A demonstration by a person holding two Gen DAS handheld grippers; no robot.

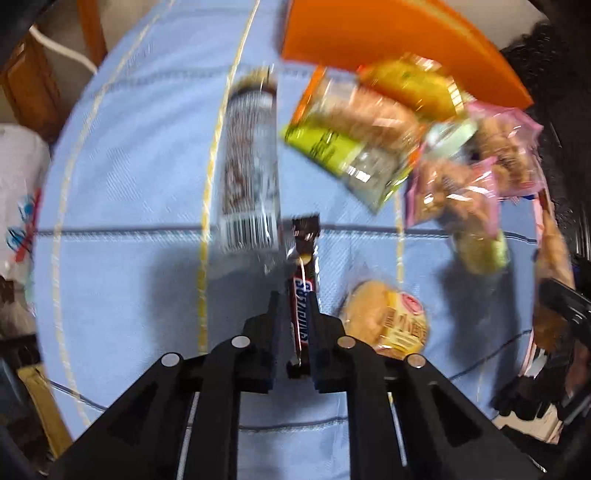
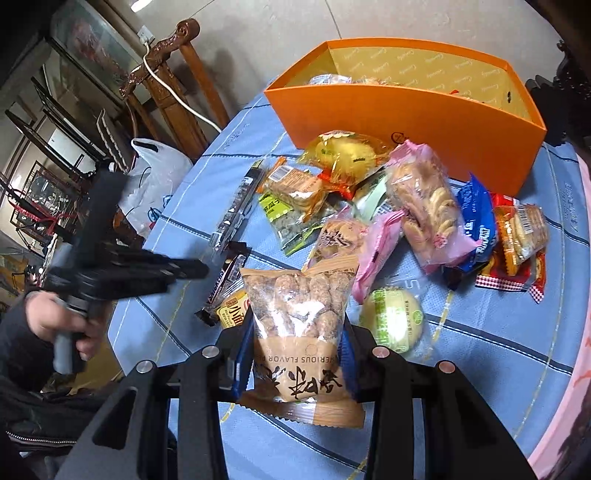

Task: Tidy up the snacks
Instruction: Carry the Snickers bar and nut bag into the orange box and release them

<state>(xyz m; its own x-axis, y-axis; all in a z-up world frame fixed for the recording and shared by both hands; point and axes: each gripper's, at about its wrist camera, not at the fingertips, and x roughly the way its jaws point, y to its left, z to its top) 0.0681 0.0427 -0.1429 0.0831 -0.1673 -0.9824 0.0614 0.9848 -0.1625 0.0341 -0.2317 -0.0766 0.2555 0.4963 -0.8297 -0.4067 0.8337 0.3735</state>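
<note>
My left gripper (image 1: 294, 301) is shut on a Snickers bar (image 1: 302, 295), held above the blue tablecloth; the bar also shows in the right wrist view (image 2: 225, 275), with the left gripper (image 2: 201, 271) at its left. My right gripper (image 2: 297, 325) is shut on a brown-and-clear bag of round biscuits (image 2: 299, 332), lifted off the table. The orange box (image 2: 406, 110) stands at the far side, with a few snacks inside. In the left wrist view its wall (image 1: 369, 33) is at the top.
Loose snacks lie between me and the box: a long dark packet (image 1: 251, 162), a green-labelled cracker pack (image 2: 291, 195), a yellow cake (image 2: 343, 151), pink cookie bags (image 2: 424, 206), a green round cake (image 2: 395, 317), a bun (image 1: 388, 321). A wooden chair (image 2: 173, 92) stands at the table's left.
</note>
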